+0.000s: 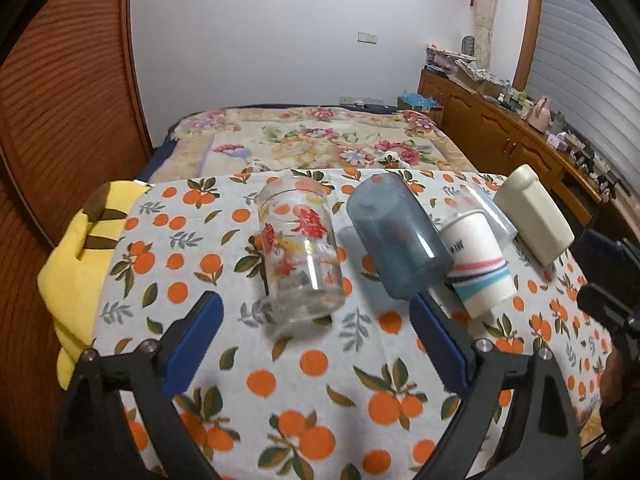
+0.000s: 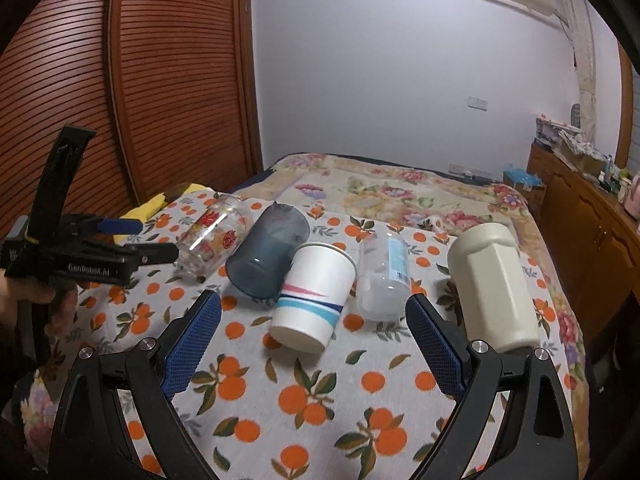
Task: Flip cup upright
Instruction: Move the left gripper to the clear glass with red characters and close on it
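Note:
Several cups lie on their sides in a row on the orange-print tablecloth [image 1: 312, 364]. From left: a clear glass with red print [image 1: 300, 252] [image 2: 212, 238], a smoky blue cup [image 1: 396, 236] [image 2: 266, 254], a white paper cup with pink and blue stripes [image 1: 478, 258] [image 2: 314, 298], a clear plastic cup [image 2: 382, 276] and a cream mug [image 1: 534, 212] [image 2: 494, 288]. My left gripper [image 1: 316, 328] is open and empty just short of the glass. My right gripper [image 2: 312, 328] is open and empty just short of the paper cup.
A yellow cloth [image 1: 76, 264] hangs over the table's left edge. A bed with a floral cover [image 1: 308, 140] lies beyond the table. A wooden louvred wardrobe [image 2: 132, 80] stands on the left, and a cluttered wooden sideboard [image 1: 520, 136] on the right.

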{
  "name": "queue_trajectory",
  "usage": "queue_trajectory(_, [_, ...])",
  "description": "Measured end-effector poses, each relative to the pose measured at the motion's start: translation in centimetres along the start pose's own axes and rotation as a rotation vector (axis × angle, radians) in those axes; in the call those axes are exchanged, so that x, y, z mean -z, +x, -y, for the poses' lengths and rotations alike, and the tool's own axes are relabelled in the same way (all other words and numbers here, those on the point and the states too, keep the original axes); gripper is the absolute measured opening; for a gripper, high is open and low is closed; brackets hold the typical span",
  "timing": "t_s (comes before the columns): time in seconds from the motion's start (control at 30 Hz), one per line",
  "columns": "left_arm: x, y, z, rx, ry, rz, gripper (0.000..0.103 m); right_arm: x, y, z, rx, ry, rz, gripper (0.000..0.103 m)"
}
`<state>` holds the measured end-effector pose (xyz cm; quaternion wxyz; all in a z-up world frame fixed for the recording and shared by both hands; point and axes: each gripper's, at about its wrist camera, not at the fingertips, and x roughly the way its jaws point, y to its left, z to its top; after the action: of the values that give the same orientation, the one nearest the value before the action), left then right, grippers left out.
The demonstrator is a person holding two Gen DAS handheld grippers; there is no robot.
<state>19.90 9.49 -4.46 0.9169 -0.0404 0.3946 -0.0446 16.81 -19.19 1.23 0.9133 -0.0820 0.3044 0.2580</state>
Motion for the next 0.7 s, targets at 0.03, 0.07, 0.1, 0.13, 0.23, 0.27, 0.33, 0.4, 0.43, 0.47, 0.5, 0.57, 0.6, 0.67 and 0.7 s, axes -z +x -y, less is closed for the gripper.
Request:
queue_trajectory(0.03, [-0.2, 0.3, -0.2, 0.004, -0.001, -0.005, 0.094, -0.1, 0.3, 0.0, -0.002, -0.001, -0.005, 0.095])
queue_trajectory(0.07, [-0.5, 0.7, -0.5, 0.006, -0.002, -0.012, 0.093, -0.2, 0.6, 0.1, -0.004, -0.003, -0.009, 0.095])
queue_trajectory(0.1, [-0.7, 1.2, -0.7, 0.011, -0.003, -0.024, 0.091, -0.3, 0.9, 0.1, -0.006, -0.005, -0.012, 0.095])
queue_trajectory(0.13, [-0.9, 1.6, -0.9, 0.017, -0.005, -0.033, 0.09, -0.5, 1.2, 0.1, -0.007, -0.007, -0.016, 0.095])
queue_trajectory(0.23, [-1.7, 2.9, -1.3, 0.04, -0.017, -0.056, 0.087, -1.0, 2.1, -0.1, -0.024, -0.015, -0.029, 0.095])
queue_trajectory(0.27, [-1.9, 3.4, -1.4, 0.05, -0.025, -0.063, 0.085, -1.1, 2.3, -0.3, -0.028, -0.019, -0.03, 0.095])
queue_trajectory(0.33, [-2.4, 4.1, -1.5, 0.066, -0.036, -0.076, 0.084, -1.4, 2.7, -0.6, -0.036, -0.027, -0.03, 0.095])
queue_trajectory(0.4, [-3.0, 5.1, -1.8, 0.08, -0.048, -0.097, 0.084, -1.6, 3.0, -0.8, -0.041, -0.032, -0.034, 0.095])
queue_trajectory(0.43, [-3.3, 5.6, -1.9, 0.086, -0.052, -0.109, 0.084, -1.7, 3.2, -0.8, -0.042, -0.035, -0.036, 0.095])
queue_trajectory(0.47, [-3.6, 6.1, -1.9, 0.089, -0.054, -0.121, 0.084, -1.7, 3.5, -0.9, -0.043, -0.037, -0.04, 0.095])
queue_trajectory(0.5, [-3.8, 6.6, -2.0, 0.085, -0.056, -0.132, 0.084, -1.7, 3.6, -0.9, -0.044, -0.037, -0.043, 0.095])
queue_trajectory(0.57, [-4.3, 7.6, -2.3, 0.083, -0.064, -0.153, 0.084, -1.8, 3.9, -0.9, -0.047, -0.036, -0.049, 0.095])
queue_trajectory(0.6, [-4.6, 8.1, -2.5, 0.09, -0.073, -0.167, 0.084, -1.8, 3.9, -0.9, -0.048, -0.036, -0.049, 0.095])
queue_trajectory(0.67, [-5.0, 9.1, -2.8, 0.105, -0.092, -0.195, 0.084, -1.6, 3.9, -0.9, -0.052, -0.034, -0.051, 0.095])
queue_trajectory(0.7, [-5.2, 9.5, -3.1, 0.116, -0.101, -0.208, 0.083, -1.6, 3.9, -0.9, -0.052, -0.035, -0.052, 0.095])
